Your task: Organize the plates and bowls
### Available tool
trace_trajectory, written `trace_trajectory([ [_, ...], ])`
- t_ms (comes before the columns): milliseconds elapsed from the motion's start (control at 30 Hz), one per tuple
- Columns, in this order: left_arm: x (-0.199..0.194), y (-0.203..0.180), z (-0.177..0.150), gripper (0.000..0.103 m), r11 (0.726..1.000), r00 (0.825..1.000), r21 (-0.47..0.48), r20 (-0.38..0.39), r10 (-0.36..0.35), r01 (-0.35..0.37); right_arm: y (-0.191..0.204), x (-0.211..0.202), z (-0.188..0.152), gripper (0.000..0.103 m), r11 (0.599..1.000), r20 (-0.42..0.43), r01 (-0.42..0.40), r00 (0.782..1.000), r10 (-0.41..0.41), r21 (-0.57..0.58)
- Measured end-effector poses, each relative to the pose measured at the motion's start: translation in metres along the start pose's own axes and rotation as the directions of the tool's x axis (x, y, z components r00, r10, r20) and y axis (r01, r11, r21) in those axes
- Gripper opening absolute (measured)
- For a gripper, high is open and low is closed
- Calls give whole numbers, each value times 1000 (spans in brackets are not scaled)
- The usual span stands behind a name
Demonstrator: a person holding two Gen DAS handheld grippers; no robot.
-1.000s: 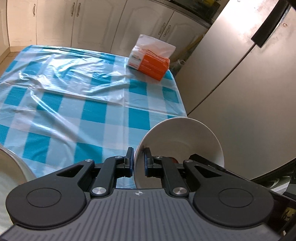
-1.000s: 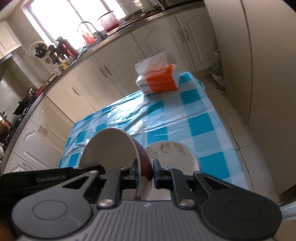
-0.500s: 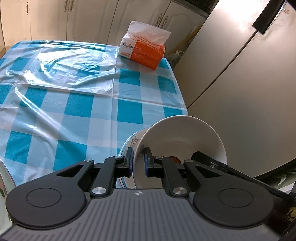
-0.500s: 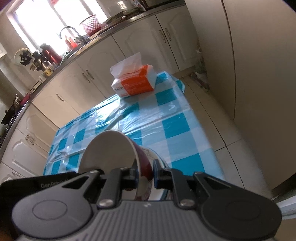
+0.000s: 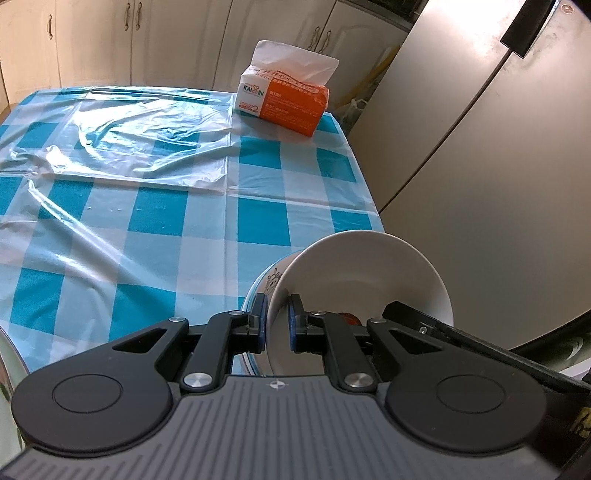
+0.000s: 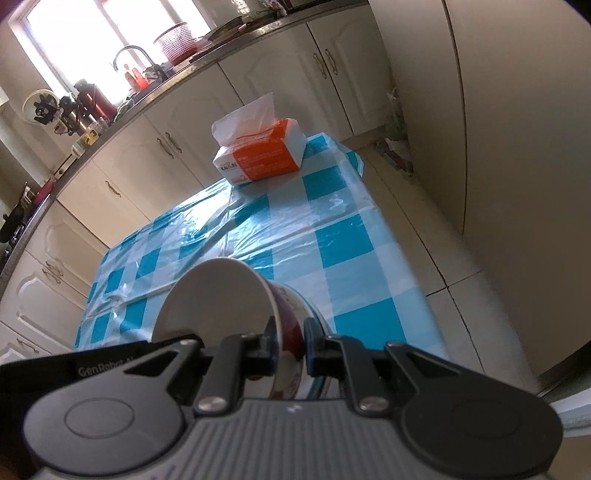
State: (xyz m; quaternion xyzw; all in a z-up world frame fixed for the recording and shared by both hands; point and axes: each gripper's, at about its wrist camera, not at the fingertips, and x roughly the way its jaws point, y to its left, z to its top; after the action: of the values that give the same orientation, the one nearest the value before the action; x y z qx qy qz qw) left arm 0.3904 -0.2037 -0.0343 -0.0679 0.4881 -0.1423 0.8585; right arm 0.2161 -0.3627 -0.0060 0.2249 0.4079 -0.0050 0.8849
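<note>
A: Left gripper (image 5: 276, 320): jaws clamped on the near rim of a white bowl (image 5: 364, 275), tilted up on edge. Right gripper (image 6: 289, 341): jaws pinched on the rim of a bowl (image 6: 218, 299), white inside, dark red outside, likewise tilted. Whether both hold one bowl cannot be told.

B: Where over the table?

A: Near corner, right side. Beneath the bowl, a patterned plate (image 5: 271, 282) lies on the cloth (image 5: 155, 206), its rim showing past the bowl.

B: Surface?

A: Blue-and-white check cloth under clear crinkled plastic. Tissue pack (image 5: 282, 105), orange and white, at the far right corner.

B: Room?

A: Cream cabinets (image 5: 177, 40) behind the table. Left view alone shows the steel fridge (image 5: 498, 155). Right view alone shows a window (image 6: 92, 33), tap (image 6: 131, 55), red basket (image 6: 176, 42), countertop clutter, tiled floor (image 6: 424, 258).
</note>
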Motion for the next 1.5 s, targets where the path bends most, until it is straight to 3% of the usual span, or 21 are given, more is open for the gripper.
trace_trajectory([
  [400,1,1,-3,11,1000,1000,3,3,0,0,2,-1,-2,13,1000,16,7,1000,-7,-28],
  [967,-8,7,-11,11,1000,999,7,51,-20,20,4,-5,-6,27,999,49,-18,999,20,-39],
  [1000,-9,7,-12,11,1000,998,13,62,-17,17,4,-7,-7,29,999,57,-20,998,22,-38],
  [1100,-18,5,-12,15,999,992,47,123,17,-23,8,-15,-7,57,996,116,28,993,-18,-80],
  [1200,-19,15,-7,17,1000,992,10,126,11,-13,9,-21,-3,58,994,154,38,988,-21,-103],
  [1433,-27,40,-10,26,999,987,-32,158,39,-34,-21,-20,-8,73,999,195,30,980,-33,19],
  [1500,-27,45,-14,27,998,986,-43,162,42,-35,-31,-16,-13,74,998,198,36,979,-47,56],
])
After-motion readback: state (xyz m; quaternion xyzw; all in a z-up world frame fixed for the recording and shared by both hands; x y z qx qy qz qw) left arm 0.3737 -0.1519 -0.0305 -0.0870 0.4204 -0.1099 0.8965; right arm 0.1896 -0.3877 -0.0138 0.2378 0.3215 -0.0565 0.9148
